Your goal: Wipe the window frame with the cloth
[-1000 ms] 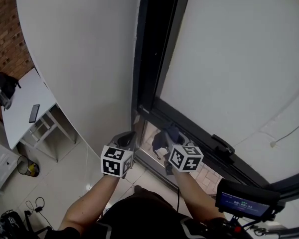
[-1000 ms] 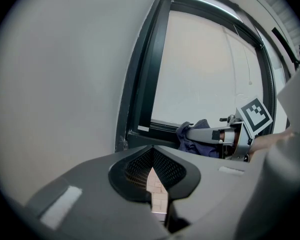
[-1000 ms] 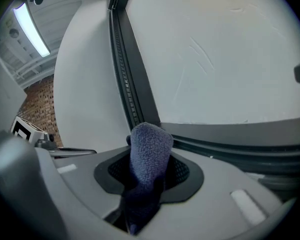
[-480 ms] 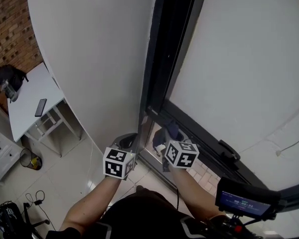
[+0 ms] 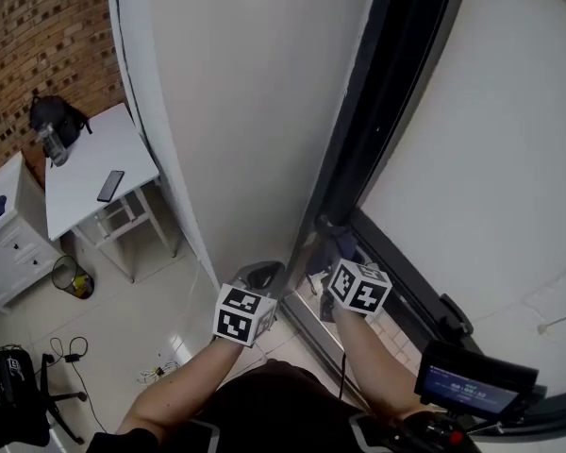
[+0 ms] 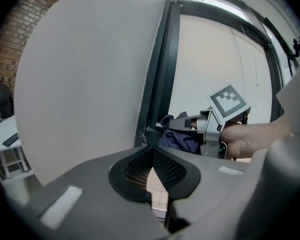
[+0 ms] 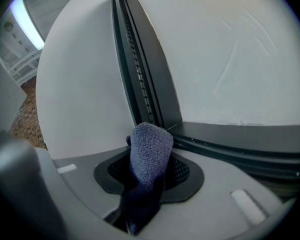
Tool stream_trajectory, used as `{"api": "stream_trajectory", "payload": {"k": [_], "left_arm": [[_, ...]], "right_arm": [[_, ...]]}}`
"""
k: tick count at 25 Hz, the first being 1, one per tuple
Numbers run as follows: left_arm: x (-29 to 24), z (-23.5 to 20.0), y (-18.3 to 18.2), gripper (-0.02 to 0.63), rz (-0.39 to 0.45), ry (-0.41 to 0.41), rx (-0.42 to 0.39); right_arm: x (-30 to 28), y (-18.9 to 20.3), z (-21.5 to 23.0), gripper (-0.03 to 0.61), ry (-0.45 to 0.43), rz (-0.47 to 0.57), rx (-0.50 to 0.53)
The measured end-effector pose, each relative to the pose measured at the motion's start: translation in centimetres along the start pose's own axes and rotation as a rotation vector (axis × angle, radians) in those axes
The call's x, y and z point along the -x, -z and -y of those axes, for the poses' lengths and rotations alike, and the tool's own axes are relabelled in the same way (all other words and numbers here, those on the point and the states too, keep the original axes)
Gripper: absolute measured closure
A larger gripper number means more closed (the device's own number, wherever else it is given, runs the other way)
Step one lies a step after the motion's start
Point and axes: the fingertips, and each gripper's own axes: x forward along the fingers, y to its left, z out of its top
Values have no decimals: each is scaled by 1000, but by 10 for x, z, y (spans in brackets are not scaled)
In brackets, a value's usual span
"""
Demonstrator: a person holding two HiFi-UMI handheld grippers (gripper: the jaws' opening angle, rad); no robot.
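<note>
A blue cloth (image 7: 149, 151) is pinched between the jaws of my right gripper (image 7: 147, 176), which is shut on it. The cloth (image 5: 324, 250) sits at the lower corner of the dark window frame (image 5: 389, 111), where the upright meets the bottom rail. Whether it touches the frame I cannot tell. The frame's upright (image 7: 142, 84) rises just beyond the cloth. My left gripper (image 5: 264, 274) hangs beside the right gripper (image 5: 330, 256), close to the white wall, shut with nothing in it. From the left gripper (image 6: 151, 156) I see the cloth (image 6: 177, 138) bunched against the frame (image 6: 162, 84).
A window handle (image 5: 453, 314) sticks out of the bottom rail at the right. Down on the floor at the left are a white table (image 5: 90, 159) with a phone (image 5: 111, 185), a bin (image 5: 74, 277) and cables (image 5: 64, 357). A small screen (image 5: 472, 380) sits on the person's chest.
The right gripper with the cloth has moved along the bottom rail to the corner by the upright. The left gripper has followed beside it, and the head view has swung left.
</note>
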Motion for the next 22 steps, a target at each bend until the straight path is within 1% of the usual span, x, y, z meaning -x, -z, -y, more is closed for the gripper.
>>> {"api": "stream_trajectory", "payload": {"k": [4, 6, 12, 22], "left_arm": [[21, -11, -17, 620, 24, -35, 13], [24, -16, -19, 620, 27, -42, 14], [18, -10, -10, 620, 14, 7, -3], [18, -7, -10, 620, 5, 10, -9]], "right_arm": [[-1, -17, -19, 443, -1, -8, 3], [-3, -20, -23, 443, 6, -5, 1], [-11, -15, -23, 443, 11, 16, -9], [-16, -12, -22, 443, -17, 16, -14]]}}
